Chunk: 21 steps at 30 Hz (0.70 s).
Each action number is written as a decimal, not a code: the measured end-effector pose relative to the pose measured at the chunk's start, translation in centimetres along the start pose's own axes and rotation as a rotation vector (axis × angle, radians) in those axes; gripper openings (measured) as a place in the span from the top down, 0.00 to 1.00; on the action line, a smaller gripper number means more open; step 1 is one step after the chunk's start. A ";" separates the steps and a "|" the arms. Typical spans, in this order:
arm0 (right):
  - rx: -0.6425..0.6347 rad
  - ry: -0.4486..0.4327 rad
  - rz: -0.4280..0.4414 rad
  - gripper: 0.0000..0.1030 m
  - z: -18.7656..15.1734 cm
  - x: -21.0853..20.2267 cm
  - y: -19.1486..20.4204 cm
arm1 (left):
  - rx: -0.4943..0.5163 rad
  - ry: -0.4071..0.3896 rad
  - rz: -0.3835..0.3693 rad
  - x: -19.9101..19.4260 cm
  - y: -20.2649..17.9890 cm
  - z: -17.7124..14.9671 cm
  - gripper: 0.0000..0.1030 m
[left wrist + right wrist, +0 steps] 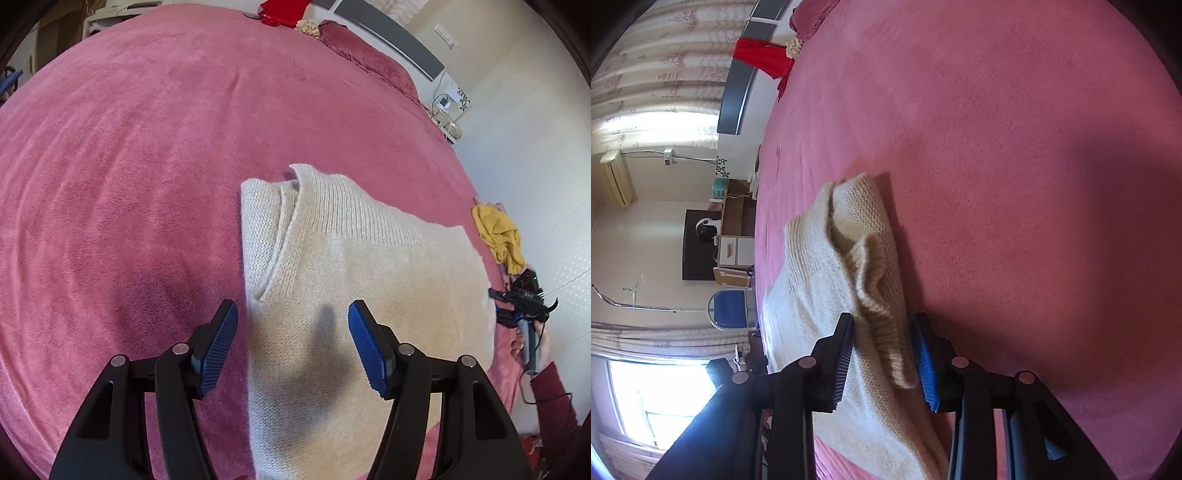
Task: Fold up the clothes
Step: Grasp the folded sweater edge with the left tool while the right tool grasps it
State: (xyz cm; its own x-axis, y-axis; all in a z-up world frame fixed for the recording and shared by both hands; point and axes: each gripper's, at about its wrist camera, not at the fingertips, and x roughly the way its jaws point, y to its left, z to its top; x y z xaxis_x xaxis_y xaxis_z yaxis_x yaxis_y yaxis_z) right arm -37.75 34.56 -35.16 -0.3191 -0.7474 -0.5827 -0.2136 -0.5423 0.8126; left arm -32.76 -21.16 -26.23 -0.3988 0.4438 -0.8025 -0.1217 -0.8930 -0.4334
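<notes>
Left wrist: our left gripper is hanging with its jaws released above the near left edge of the cream knit sweater, whose long axis is running away toward the collar on the pink bedspread.

Right wrist: our right gripper is straddling the ribbed cuff, half spread, pads not pressing; this hand is nearer the fold.

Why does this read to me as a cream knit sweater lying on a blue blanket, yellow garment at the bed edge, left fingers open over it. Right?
Not quite: the blanket is pink, not blue, as the left wrist view shows. The rest holds: the cream knit sweater lies on it, the yellow garment sits at the bed edge, and the left gripper has its fingers open over the sweater.
</notes>
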 end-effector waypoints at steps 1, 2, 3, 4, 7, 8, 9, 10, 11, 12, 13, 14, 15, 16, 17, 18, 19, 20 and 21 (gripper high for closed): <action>-0.002 0.001 0.001 0.66 0.0 0.2 0.0 | -0.005 0.000 0.000 0.1 0.0 0.2 0.37; -0.002 -0.001 0.016 0.66 0.1 0.2 0.1 | -0.008 0.007 -0.005 0.3 0.0 0.4 0.37; -0.002 -0.001 0.024 0.66 0.1 0.3 0.2 | -0.011 0.021 -0.010 0.6 -0.2 0.6 0.37; -0.001 0.002 0.021 0.66 0.2 0.3 0.2 | -0.016 0.029 -0.002 0.8 -0.2 0.8 0.37; -0.008 0.010 0.020 0.66 0.2 0.4 0.2 | -0.032 0.048 0.029 1.5 -0.1 1.2 0.37; -0.014 0.013 0.022 0.66 0.2 0.4 0.3 | -0.028 0.058 0.034 1.7 0.0 1.3 0.37; -0.021 0.017 0.021 0.67 0.2 0.6 0.5 | -0.025 0.068 0.038 1.8 0.0 1.4 0.37; -0.028 0.020 0.022 0.67 0.2 0.9 0.6 | -0.023 0.078 0.043 2.0 0.0 1.4 0.37; -0.028 0.021 0.028 0.66 0.2 1.0 0.6 | -0.029 0.084 0.056 2.3 0.2 1.5 0.37; -0.027 0.022 0.035 0.66 0.2 1.1 0.6 | -0.036 0.086 0.056 2.5 0.3 1.5 0.37; -0.026 0.022 0.042 0.66 0.2 1.2 0.5 | -0.038 0.082 0.053 2.6 0.3 1.4 0.37; -0.025 0.022 0.045 0.66 0.2 1.3 0.5 | -0.038 0.078 0.051 2.7 0.3 1.4 0.37; -0.029 0.021 0.037 0.67 0.2 1.3 0.5 | -0.030 0.073 0.052 2.9 0.0 1.3 0.37; -0.041 0.016 0.015 0.70 0.2 1.4 0.8 | -0.021 0.071 0.047 3.0 -0.3 1.2 0.42; -0.054 0.011 -0.010 0.76 0.2 1.4 1.1 | -0.020 0.069 0.050 3.1 -0.6 1.1 0.71; -0.084 0.006 -0.051 0.77 0.1 1.6 1.7 | -0.018 0.066 0.054 3.2 -1.0 1.0 0.79; -0.118 0.005 -0.088 0.81 -0.1 1.7 2.4 | -0.016 0.056 0.057 3.2 -1.2 0.9 0.83; -0.154 0.007 -0.124 0.83 -0.3 1.9 3.2 | -0.010 0.044 0.066 3.1 -1.5 0.8 0.85; -0.187 0.008 -0.155 0.83 -0.4 2.0 3.9 | -0.004 0.032 0.077 3.0 -1.7 0.7 0.86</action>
State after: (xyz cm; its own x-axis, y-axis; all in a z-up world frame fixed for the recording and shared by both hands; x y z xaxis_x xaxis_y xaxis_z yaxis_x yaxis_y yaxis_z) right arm -38.84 30.79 -33.12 -0.2879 -0.6524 -0.7010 -0.0841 -0.7120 0.6972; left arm -34.33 -18.36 -27.59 -0.3779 0.3762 -0.8459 -0.0884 -0.9242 -0.3715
